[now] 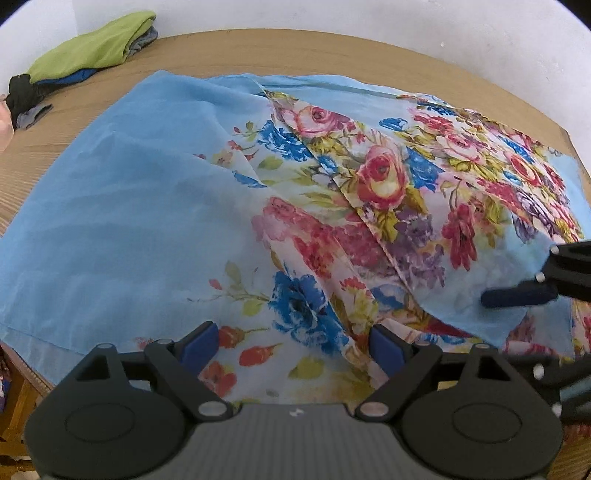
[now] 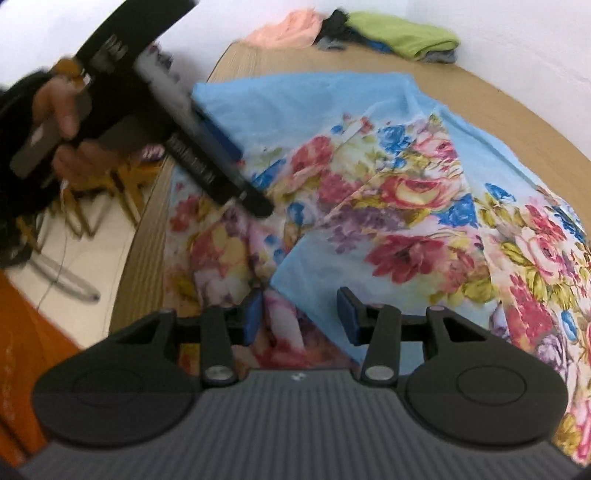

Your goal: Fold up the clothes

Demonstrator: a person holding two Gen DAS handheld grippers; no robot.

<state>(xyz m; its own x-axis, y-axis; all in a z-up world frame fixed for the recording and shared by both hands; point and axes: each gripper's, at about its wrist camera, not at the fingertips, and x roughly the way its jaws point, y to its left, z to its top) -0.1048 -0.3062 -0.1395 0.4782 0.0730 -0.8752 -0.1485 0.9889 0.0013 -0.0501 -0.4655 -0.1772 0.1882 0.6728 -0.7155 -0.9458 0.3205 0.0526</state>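
Thin sky-blue floral-print fabric garment (image 1: 229,206) lies rumpled across wooden worktop (image 1: 332,51): light, limp, slippery. Best hold: plain blue corner flap at 4 o'clock, left view. Left hand-held gripper (image 1: 291,345) gapes wide, empty; right hand-held gripper (image 2: 301,314) half-open, pinching nothing.

**Surroundings, off-task**

Light wooden table (image 1: 332,48), grain visible, fills mid-frame. White wall (image 1: 443,22) across the top. In the right wrist view, left side: pale floor (image 2: 92,251), yellow wooden legs (image 2: 125,184), grey metal tube (image 2: 70,280) lying flat; orange surface (image 2: 22,332) lower left, blurred.
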